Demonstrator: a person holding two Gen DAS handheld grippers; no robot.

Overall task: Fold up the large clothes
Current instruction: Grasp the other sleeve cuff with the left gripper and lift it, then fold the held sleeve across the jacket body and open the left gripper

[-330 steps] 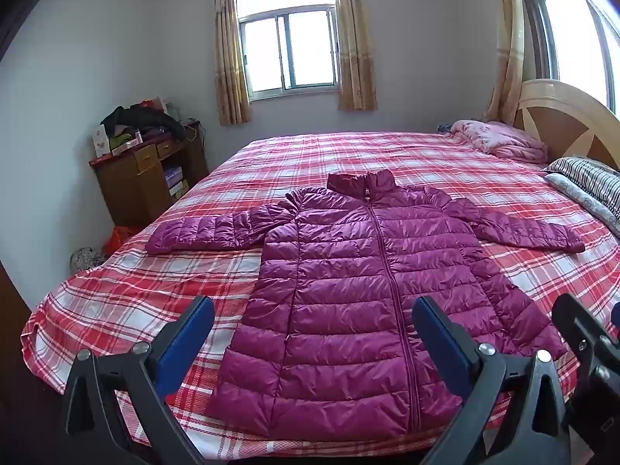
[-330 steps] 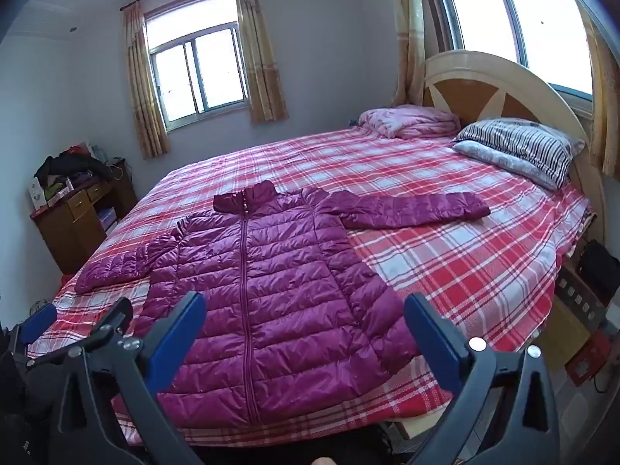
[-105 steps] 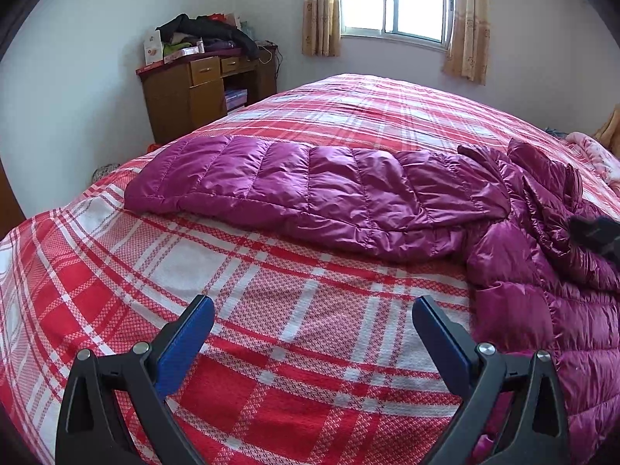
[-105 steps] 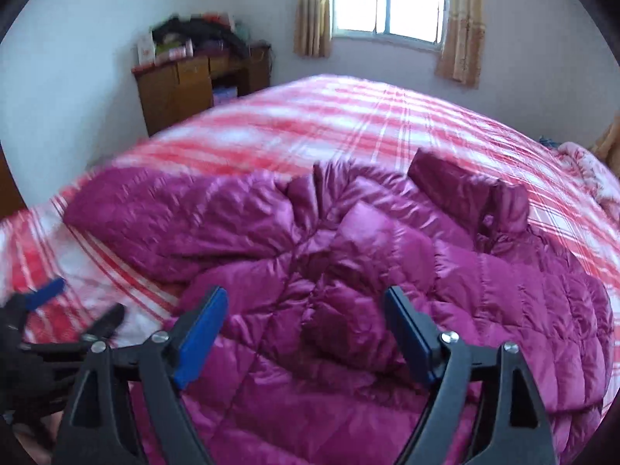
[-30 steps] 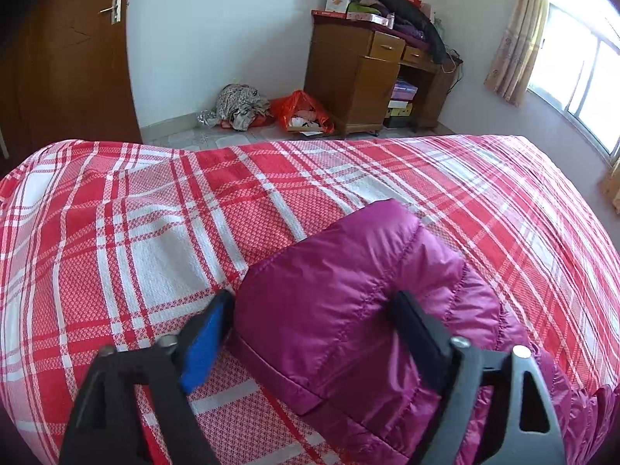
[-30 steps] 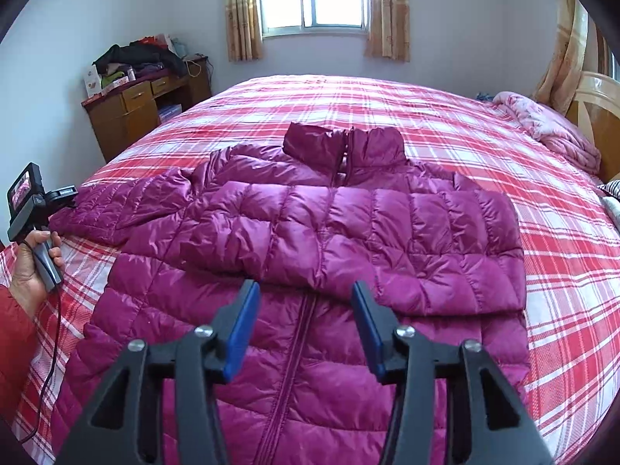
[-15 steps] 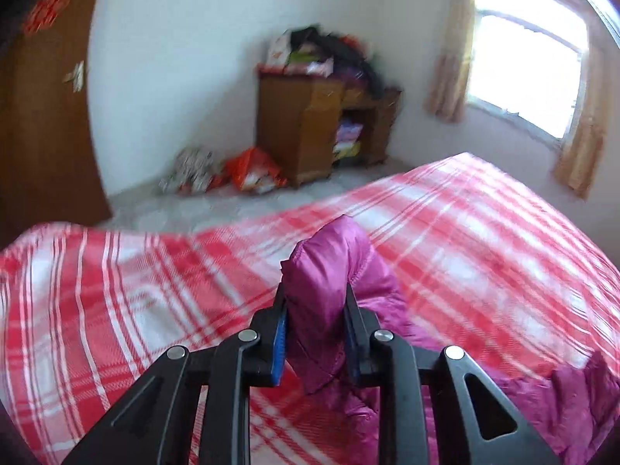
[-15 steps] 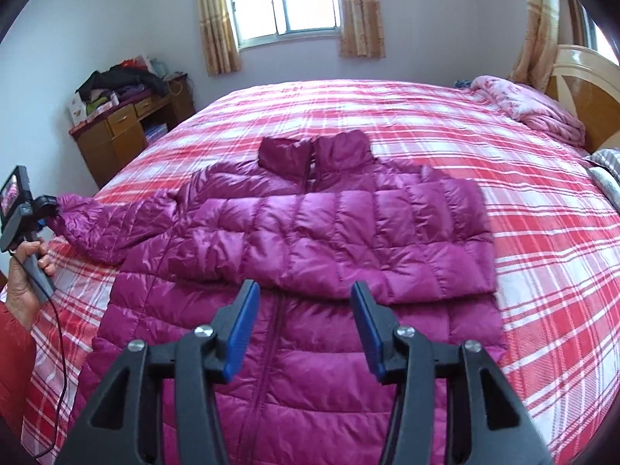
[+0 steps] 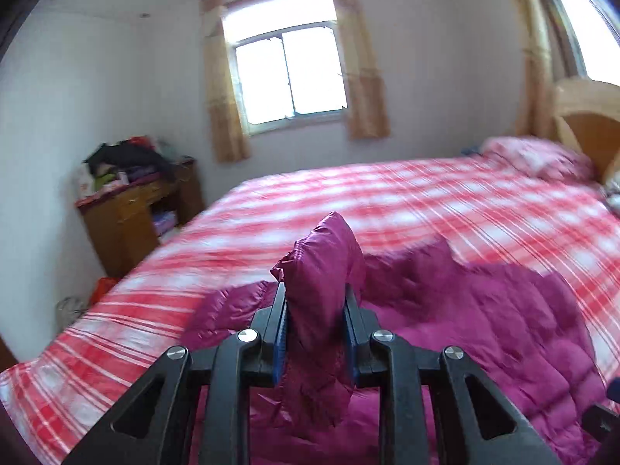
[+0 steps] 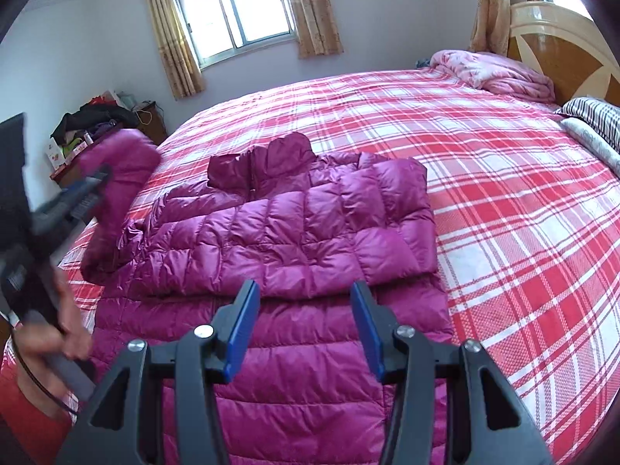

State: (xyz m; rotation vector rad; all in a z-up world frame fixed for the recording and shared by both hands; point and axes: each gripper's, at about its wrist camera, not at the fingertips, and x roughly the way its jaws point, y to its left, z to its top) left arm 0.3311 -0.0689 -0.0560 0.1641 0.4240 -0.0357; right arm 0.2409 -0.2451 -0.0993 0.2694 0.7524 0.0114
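A magenta puffer jacket [image 10: 294, 232] lies front up on the plaid bed [image 10: 503, 201], its right sleeve folded across the chest. My left gripper [image 9: 314, 321] is shut on the cuff of the left sleeve [image 9: 325, 259] and holds it raised above the bed. In the right wrist view the left gripper [image 10: 91, 184] shows at the left edge with the lifted sleeve [image 10: 116, 178] hanging from it. My right gripper [image 10: 304, 310] is open and empty, above the jacket's lower body [image 10: 310, 368].
A wooden desk [image 9: 131, 213] piled with clothes stands left of the bed by the wall. A pink quilt [image 10: 500, 73] and striped pillows [image 10: 593, 120] lie at the headboard [image 10: 569, 50]. My hand [image 10: 50, 333] holds the left gripper's handle.
My left gripper shut on the sleeve cuff, lifted it off the bed and swung it toward the jacket body. My right gripper stayed open above the jacket.
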